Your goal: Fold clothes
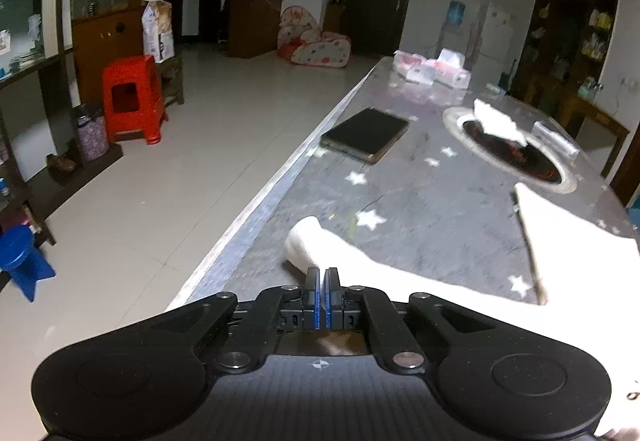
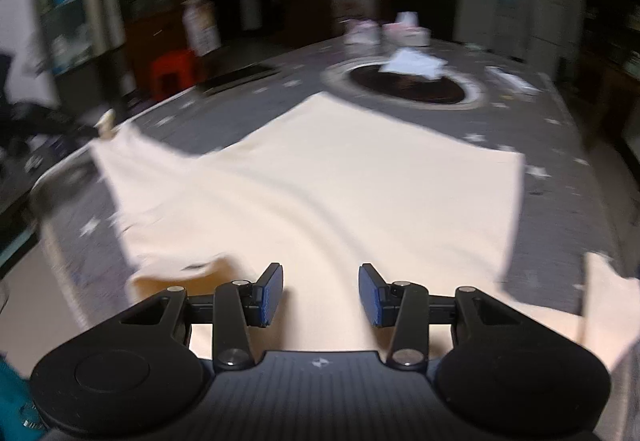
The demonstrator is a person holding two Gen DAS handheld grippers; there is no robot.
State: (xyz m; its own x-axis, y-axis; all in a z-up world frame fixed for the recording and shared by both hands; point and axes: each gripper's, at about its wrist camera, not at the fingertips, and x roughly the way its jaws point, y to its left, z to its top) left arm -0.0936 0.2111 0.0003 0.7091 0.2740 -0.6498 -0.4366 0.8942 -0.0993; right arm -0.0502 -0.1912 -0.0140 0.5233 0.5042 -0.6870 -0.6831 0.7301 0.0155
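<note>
A cream-white shirt (image 2: 320, 177) lies spread on the grey star-patterned table (image 2: 560, 201). In the right wrist view my right gripper (image 2: 321, 295) is open and empty, low over the shirt's near edge. One sleeve (image 2: 120, 157) stretches out to the left, toward the table edge. In the left wrist view my left gripper (image 1: 322, 283) is shut on that sleeve (image 1: 320, 245), whose cuff end pokes out beyond the blue pads. The shirt body (image 1: 580, 241) shows at the right.
A dark tablet (image 1: 366, 135) lies near the table's left edge. A round dark inset with a white cloth (image 1: 500, 121) sits at mid-table, plastic packages (image 1: 432, 69) at the far end. A red stool (image 1: 134, 97) stands on the tiled floor to the left.
</note>
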